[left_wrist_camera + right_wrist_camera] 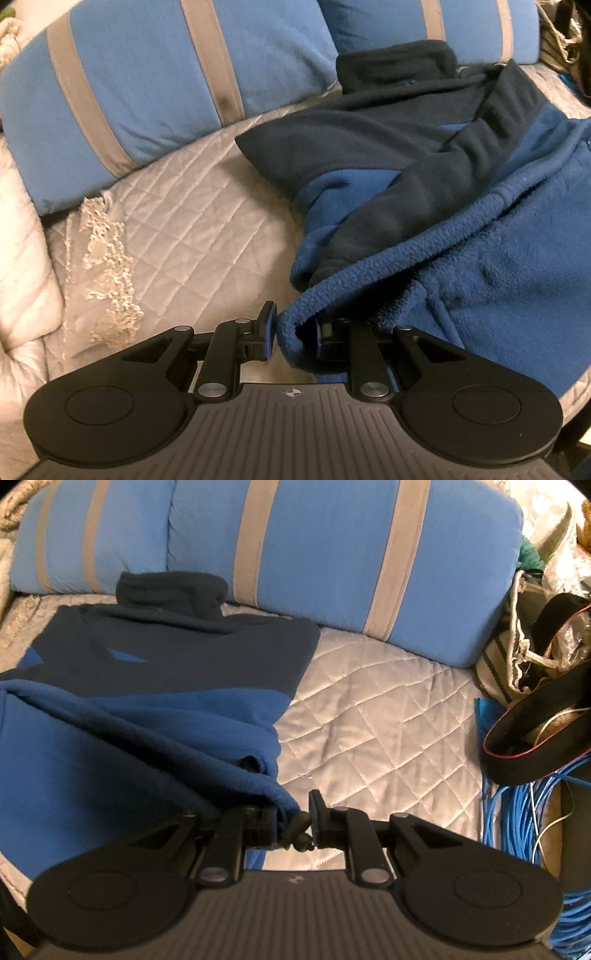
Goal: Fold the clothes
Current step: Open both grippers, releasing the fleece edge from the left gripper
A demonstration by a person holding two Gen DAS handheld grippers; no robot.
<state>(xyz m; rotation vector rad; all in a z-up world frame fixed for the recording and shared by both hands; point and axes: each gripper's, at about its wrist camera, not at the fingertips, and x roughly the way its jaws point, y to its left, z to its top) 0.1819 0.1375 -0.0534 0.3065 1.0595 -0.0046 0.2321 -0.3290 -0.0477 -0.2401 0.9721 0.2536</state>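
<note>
Hand-held gripper on the left [293, 334] pinches one bottom corner of the fleece jacket [461, 221], and the right hand-held gripper [295, 821] pinches the other, its fingers closed over the hem and a drawcord toggle [297, 832]. Holding both corners lifts the hem off the quilted cover [369, 709], which looks like the setup for carrying the lower half up toward the collar [171, 590]. The jacket lies in the middle of the sofa seat, collar against the striped back cushions [325, 546], with a dark sleeve [406, 199] laid across the body.

That folded sleeve shows only in the left view, along with a frayed lace trim [107, 266] near the seat's left edge. Only the right view shows the toggle, the bags [535, 657] and the blue cable coil [524, 830] at the seat's right edge.
</note>
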